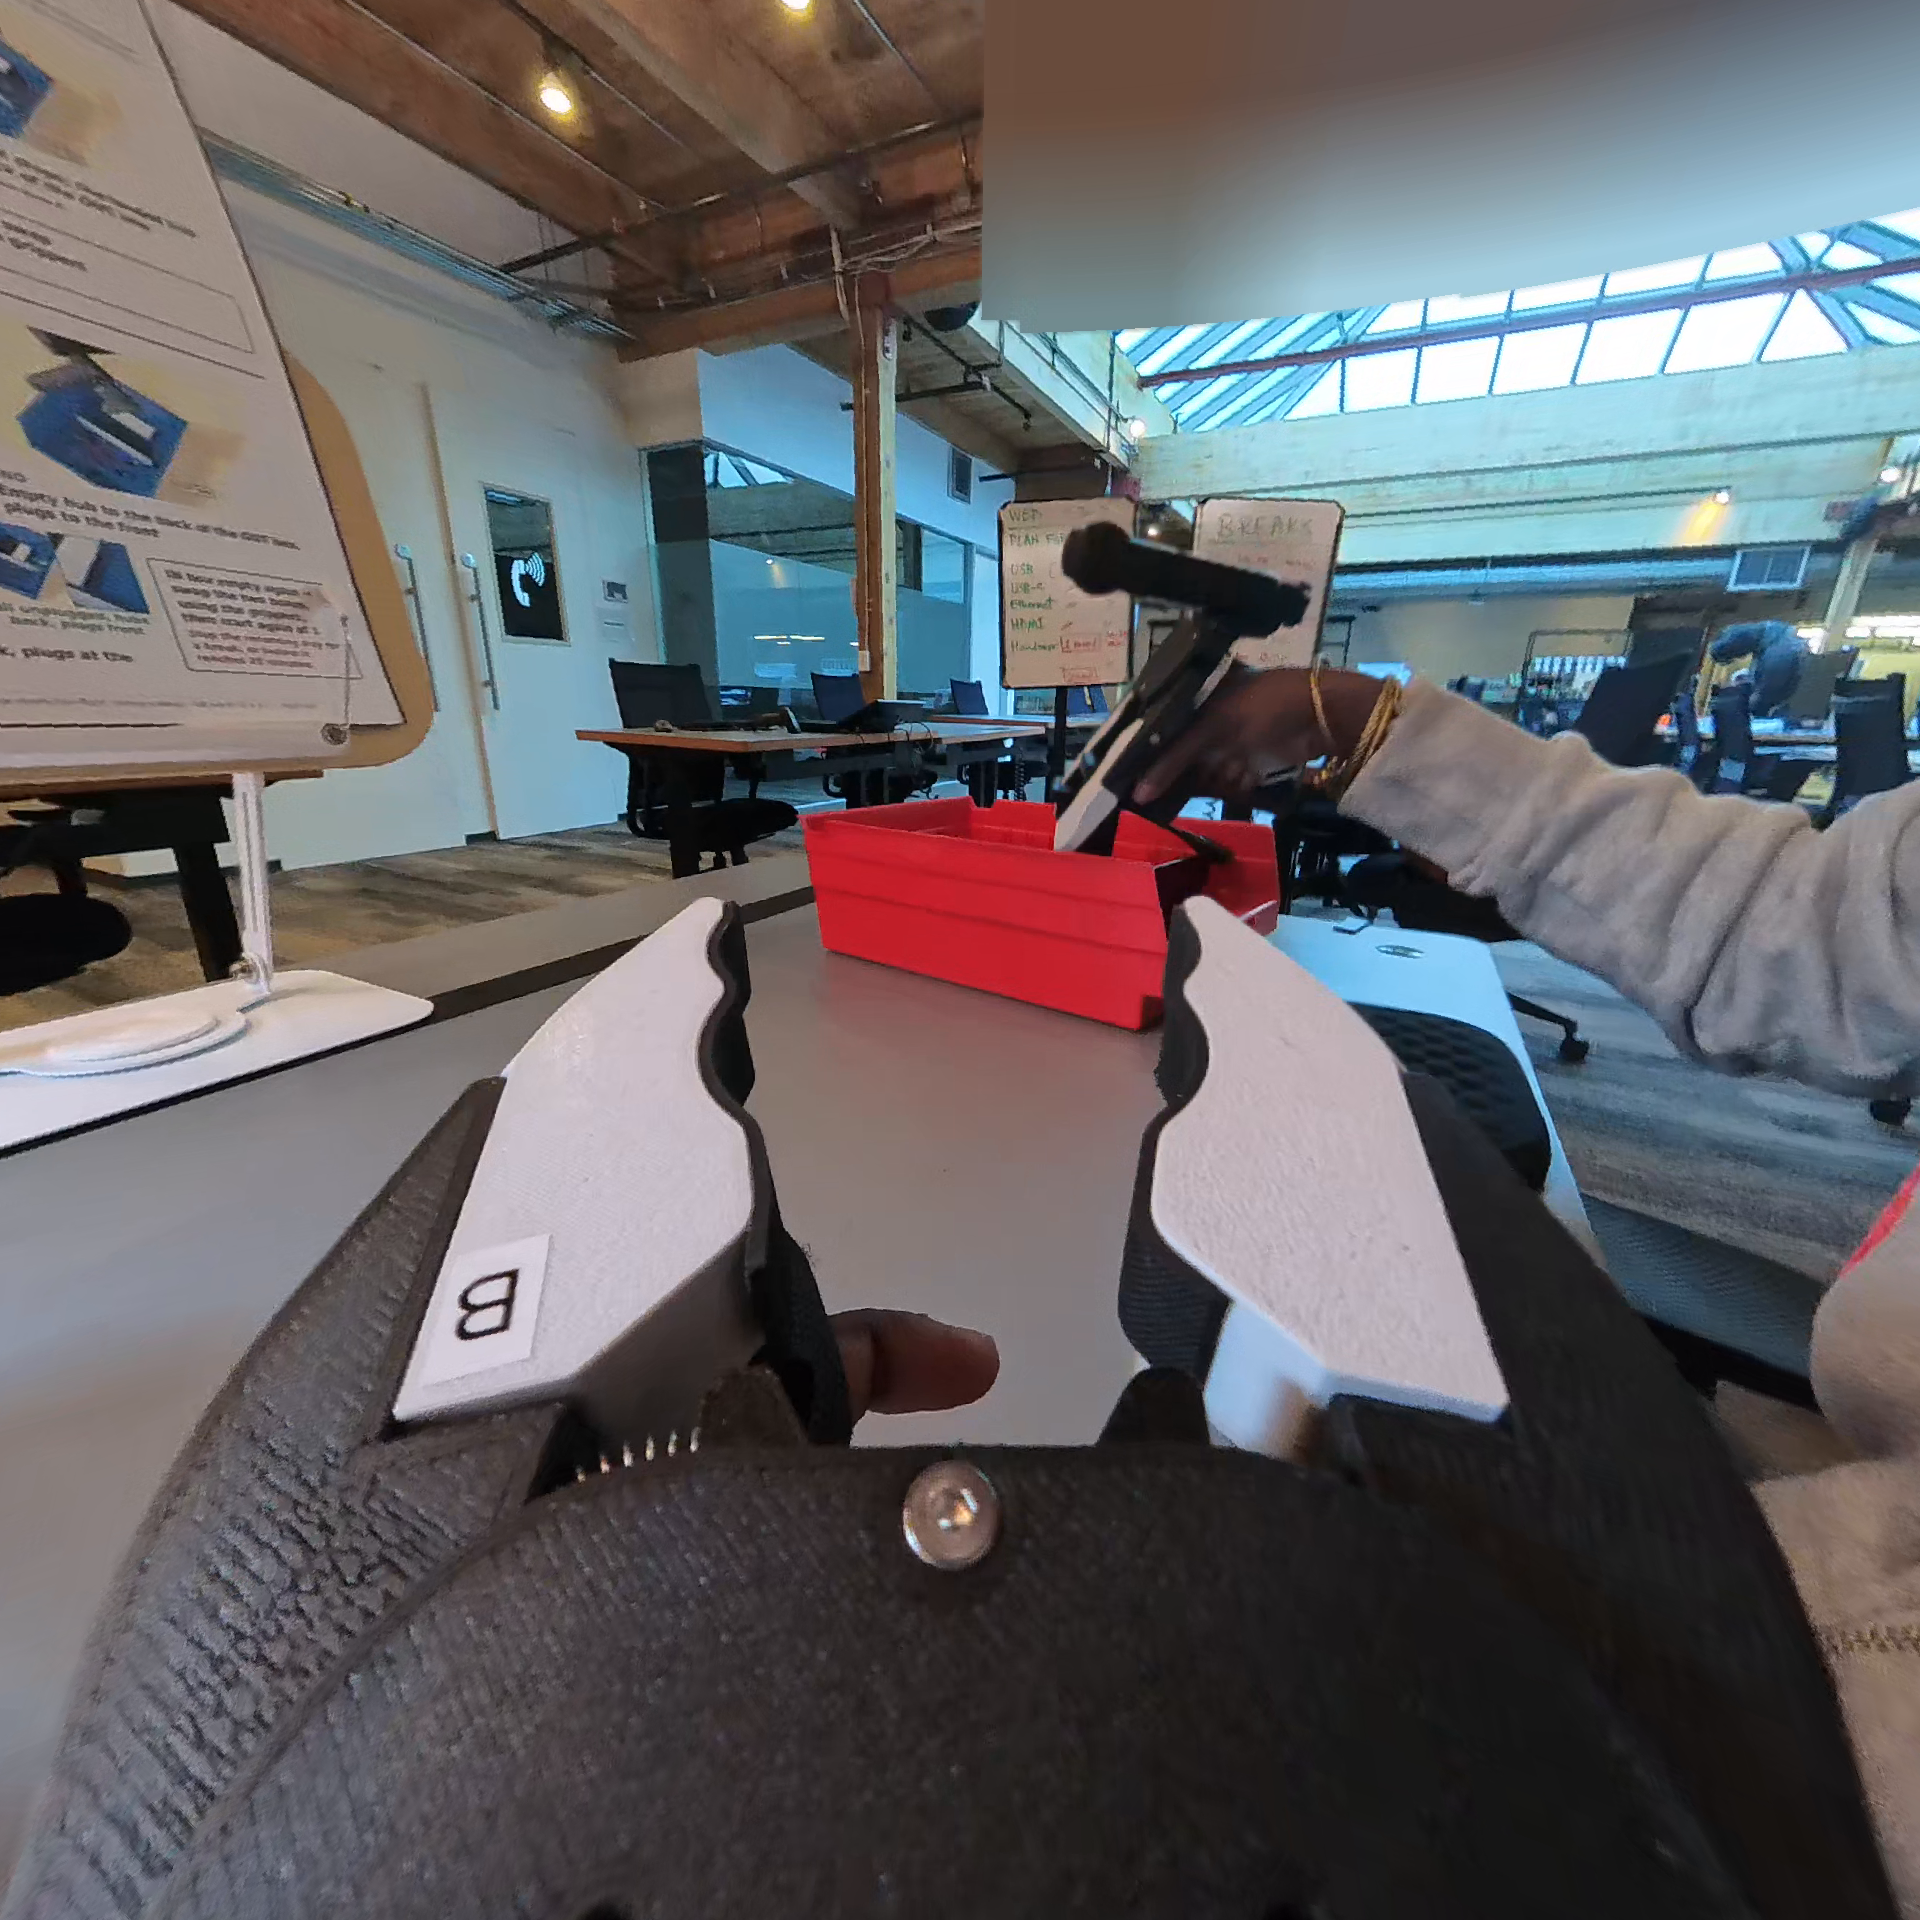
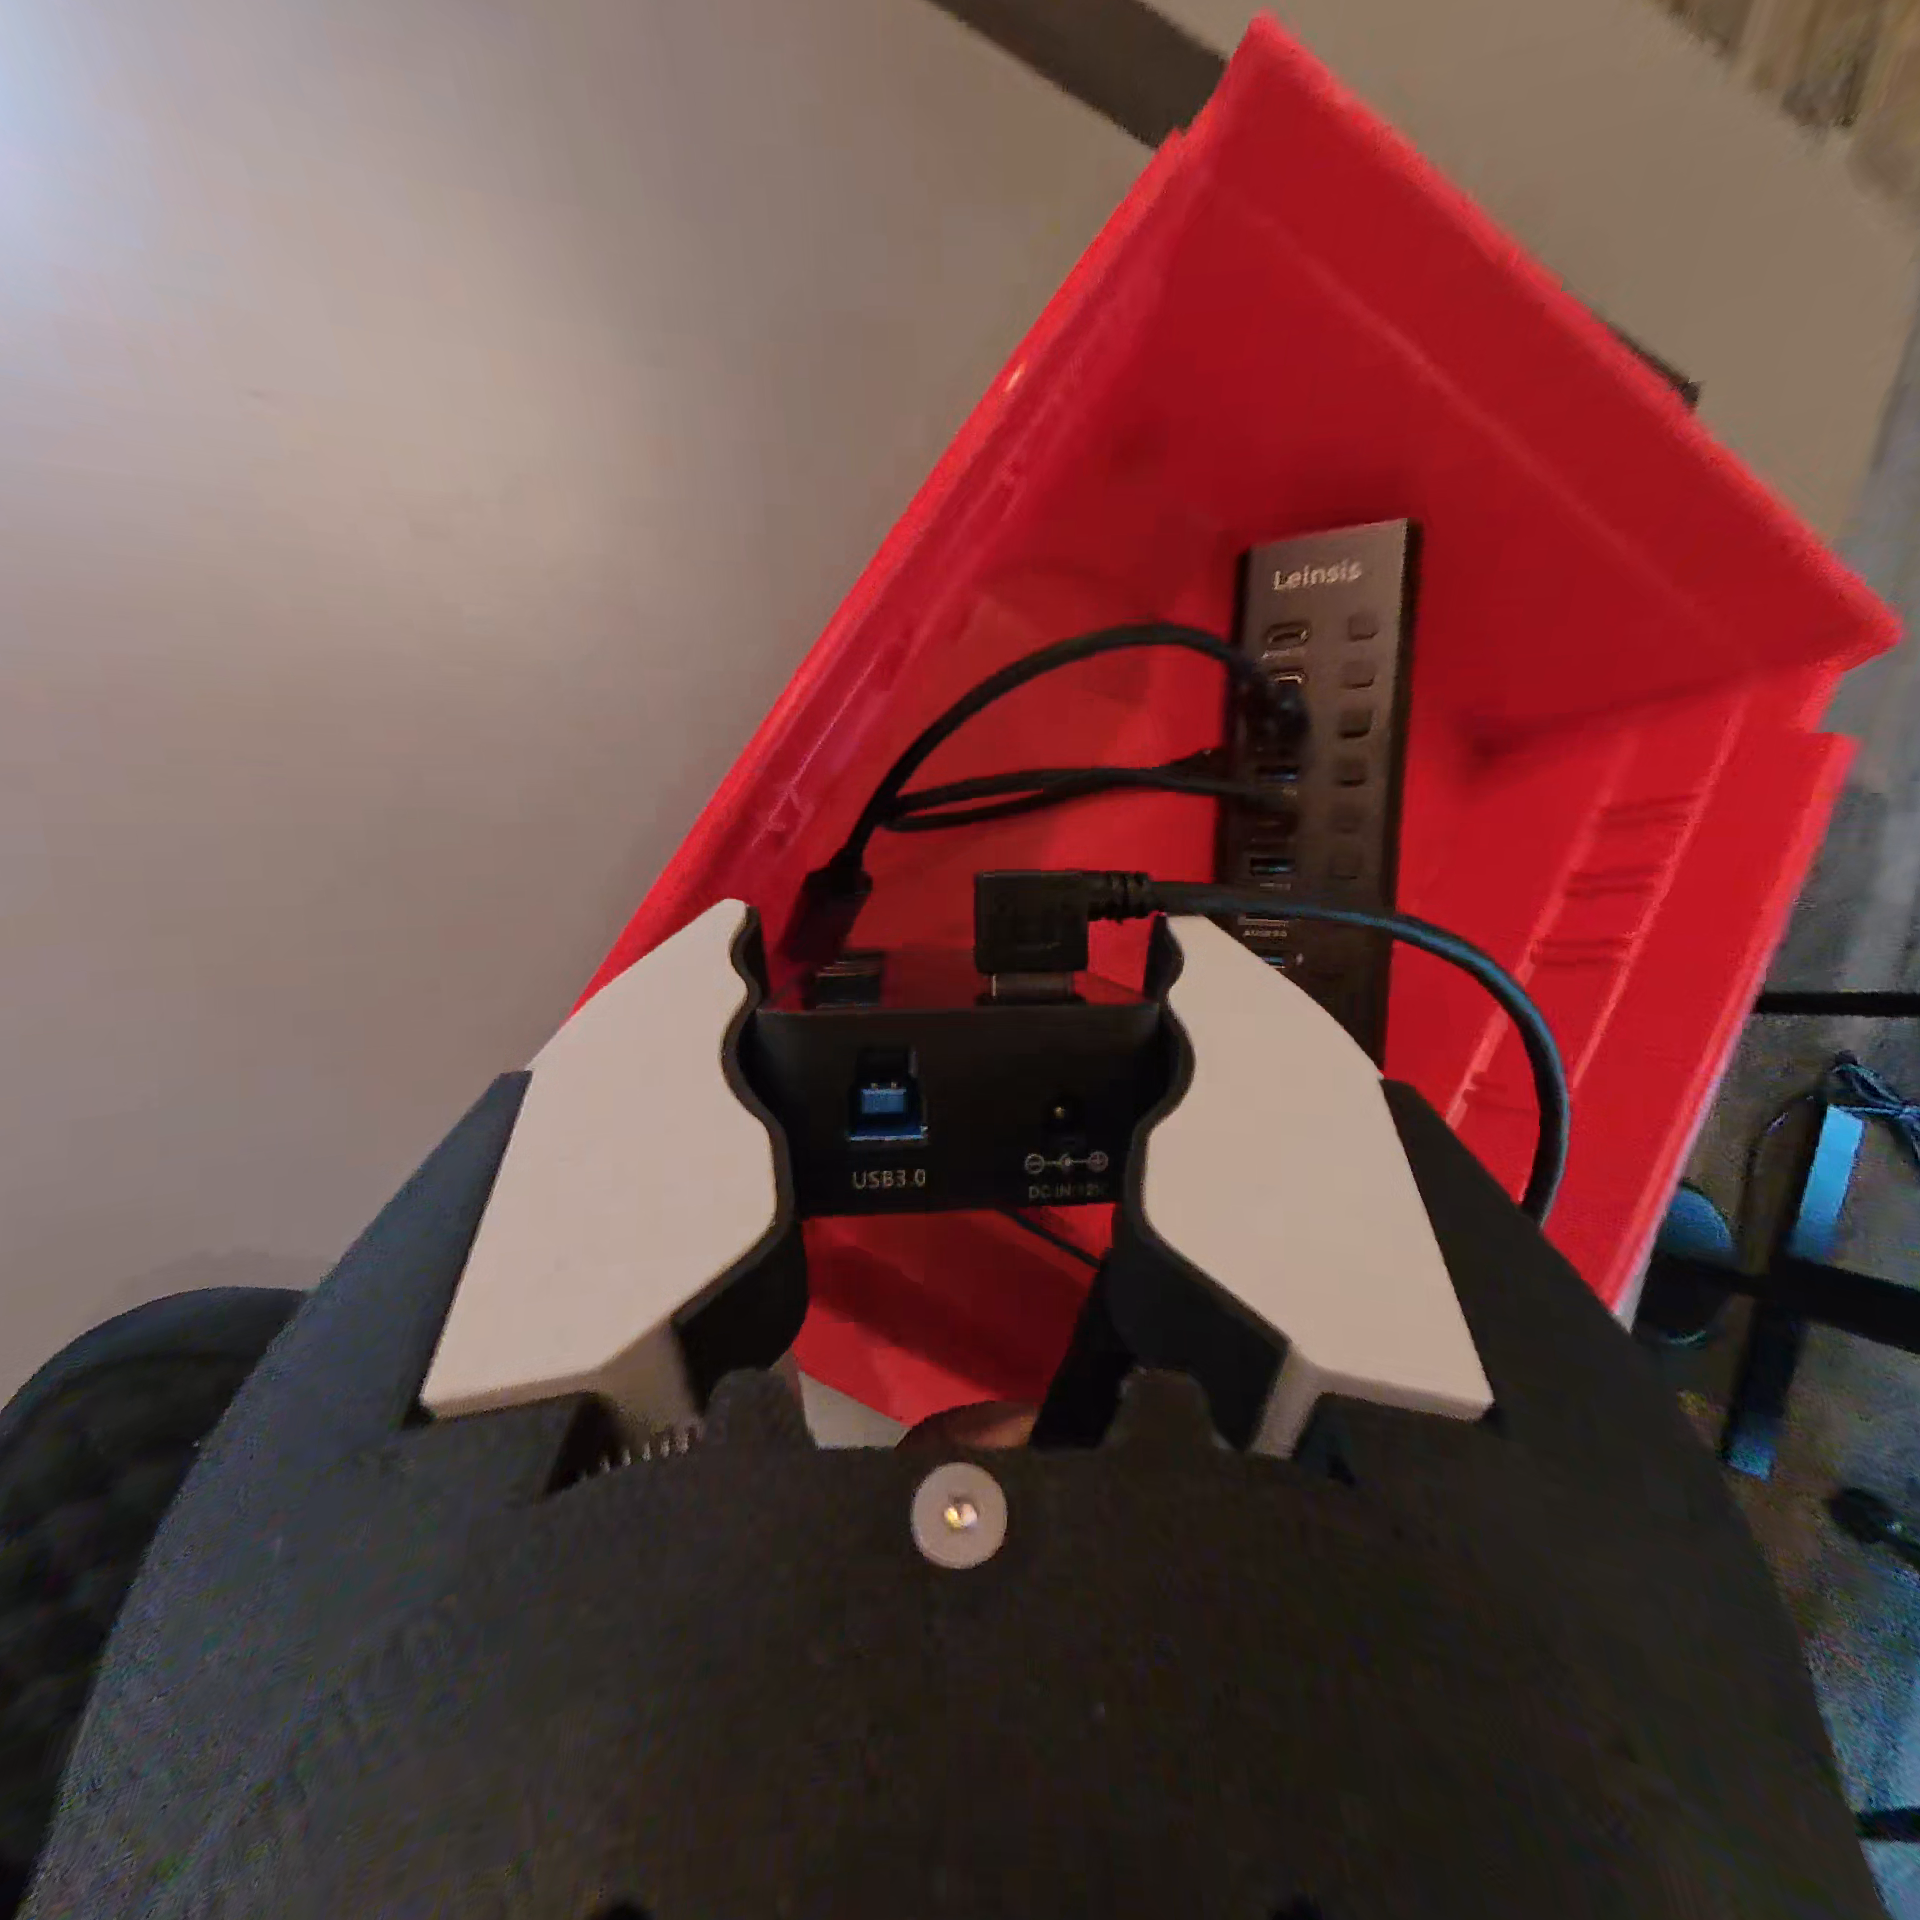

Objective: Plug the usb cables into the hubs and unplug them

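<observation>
Grey table (image 1: 935, 1122): red bin (image 1: 987, 925) on it, white stand base (image 1: 208, 1029) at left edge

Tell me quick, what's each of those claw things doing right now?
Left gripper: open, holding nothing, above the grey table.
Right gripper: closed on a black USB hub with cables plugged in, over the red bin.

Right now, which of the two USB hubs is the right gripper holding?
The near black hub, clamped end-on between the right gripper fingers. The other hub, a long black strip, lies farther back in the red bin.
</observation>
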A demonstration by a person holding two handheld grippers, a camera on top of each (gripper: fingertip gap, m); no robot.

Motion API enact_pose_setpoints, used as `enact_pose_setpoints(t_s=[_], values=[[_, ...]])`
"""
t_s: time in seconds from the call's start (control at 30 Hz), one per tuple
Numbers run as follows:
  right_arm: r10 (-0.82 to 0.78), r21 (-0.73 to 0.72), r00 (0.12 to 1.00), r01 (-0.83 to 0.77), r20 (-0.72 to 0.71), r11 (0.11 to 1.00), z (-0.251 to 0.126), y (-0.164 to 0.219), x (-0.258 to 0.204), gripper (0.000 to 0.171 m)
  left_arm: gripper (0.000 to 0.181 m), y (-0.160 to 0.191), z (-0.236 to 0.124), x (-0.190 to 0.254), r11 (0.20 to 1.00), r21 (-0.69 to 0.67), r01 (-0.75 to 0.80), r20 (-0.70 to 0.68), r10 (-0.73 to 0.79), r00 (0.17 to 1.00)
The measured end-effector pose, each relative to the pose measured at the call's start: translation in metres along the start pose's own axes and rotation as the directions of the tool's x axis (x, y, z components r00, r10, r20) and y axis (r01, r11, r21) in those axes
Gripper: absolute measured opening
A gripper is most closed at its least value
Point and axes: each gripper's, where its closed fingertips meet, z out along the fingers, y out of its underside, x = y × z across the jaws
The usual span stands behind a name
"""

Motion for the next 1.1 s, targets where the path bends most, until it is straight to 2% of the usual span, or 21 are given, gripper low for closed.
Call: enact_pose_setpoints(t_s=[0.13,0.3,0.43,0.47,0.5,0.57,0.6,0.7,0.77,0.83,0.97,1.1], values=[[-0.009,0.012,0.999,0.010,-0.050,1.000,0.007,-0.005,0.006,0.070,0.077,-0.004,-0.002,-0.008,0.997,0.036,0.063,0.023,-0.064,0.998],[0.059,0.223,0.991,-0.031,-0.119,0.974,-0.031,-0.035,0.011,0.073,0.077,-0.006,-0.003,-0.008,0.997,0.045,0.069,0.024,-0.070,0.997],[0.200,0.389,0.978,-0.162,-0.059,0.907,-0.062,-0.025,-0.022,0.073,0.077,-0.006,-0.003,-0.007,0.998,0.043,0.039,0.033,-0.040,0.999],[0.227,0.405,0.973,-0.194,-0.034,0.893,-0.061,-0.016,-0.036,0.078,0.077,-0.007,-0.003,-0.008,0.998,0.047,0.040,0.039,-0.041,0.998],[0.244,0.411,0.970,-0.217,-0.014,0.886,-0.055,-0.005,-0.049,0.091,0.077,-0.008,-0.003,-0.009,0.998,0.052,0.042,0.045,-0.044,0.998],[0.287,0.398,0.957,-0.246,-0.044,0.884,-0.035,0.018,-0.064,0.102,0.077,-0.010,-0.005,-0.012,0.996,0.067,0.052,0.056,-0.056,0.997],[0.300,0.397,0.952,-0.252,-0.064,0.883,-0.025,0.027,-0.069,0.097,0.077,-0.011,-0.005,-0.013,0.996,0.075,0.055,0.063,-0.060,0.996],[0.320,0.417,0.945,-0.264,-0.069,0.870,-0.003,0.031,-0.077,0.062,0.077,-0.014,-0.006,-0.015,0.994,0.099,0.047,0.075,-0.055,0.996],[0.285,0.360,0.946,-0.214,-0.155,0.908,0.011,0.033,-0.074,0.033,0.077,-0.014,-0.006,-0.014,0.995,0.098,0.036,0.075,-0.044,0.996],[0.240,0.322,0.922,-0.137,-0.305,0.937,0.015,0.032,-0.066,0.007,0.077,-0.012,-0.005,-0.014,0.996,0.085,0.020,0.079,-0.027,0.997],[0.127,0.295,0.915,-0.009,-0.384,0.956,0.018,0.020,-0.083,0.010,0.077,-0.011,-0.004,-0.013,0.996,0.081,0.025,0.071,-0.031,0.997],[0.074,0.325,0.952,0.028,-0.297,0.945,0.020,0.003,-0.122,0.016,0.076,-0.012,-0.005,-0.014,0.996,0.088,0.024,0.074,-0.031,0.997]])
